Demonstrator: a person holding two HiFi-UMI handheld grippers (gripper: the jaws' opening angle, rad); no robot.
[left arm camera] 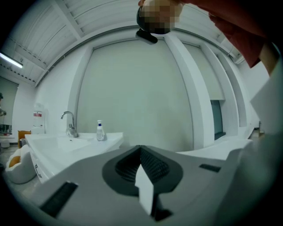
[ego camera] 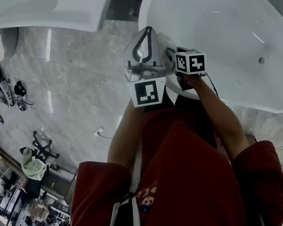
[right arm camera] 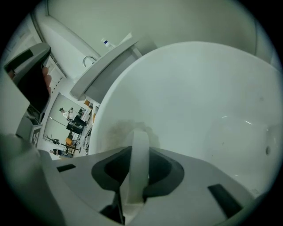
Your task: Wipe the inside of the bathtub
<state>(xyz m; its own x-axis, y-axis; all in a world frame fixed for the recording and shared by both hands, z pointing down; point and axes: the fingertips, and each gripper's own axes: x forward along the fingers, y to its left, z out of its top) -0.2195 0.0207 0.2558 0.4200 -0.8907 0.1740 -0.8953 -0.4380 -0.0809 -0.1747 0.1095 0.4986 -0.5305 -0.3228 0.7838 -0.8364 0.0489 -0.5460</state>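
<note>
Two cubes (ego camera: 148,92) (ego camera: 191,63) printed with black-and-white square markers are carried, one per gripper, while the label of the one blue-capped bottle (left arm camera: 101,131) beside the one tap (left arm camera: 69,123) on the tabletop (left arm camera: 88,143), far ahead and left of the left fingers, is too small to be read. The left gripper (left arm camera: 140,150) is seen with its fingers (left arm camera: 155,165) pressed together, only an unidentifiable white sliver showing at their seam. The right gripper (right arm camera: 137,154) has its fingers (right arm camera: 163,170) clenched on one white cloth (right arm camera: 140,137), which arches out ahead of them towards a faint brownish smudge on the inner wall of the white bathtub (right arm camera: 199,88), whose basin is spread ahead and to their right.
</note>
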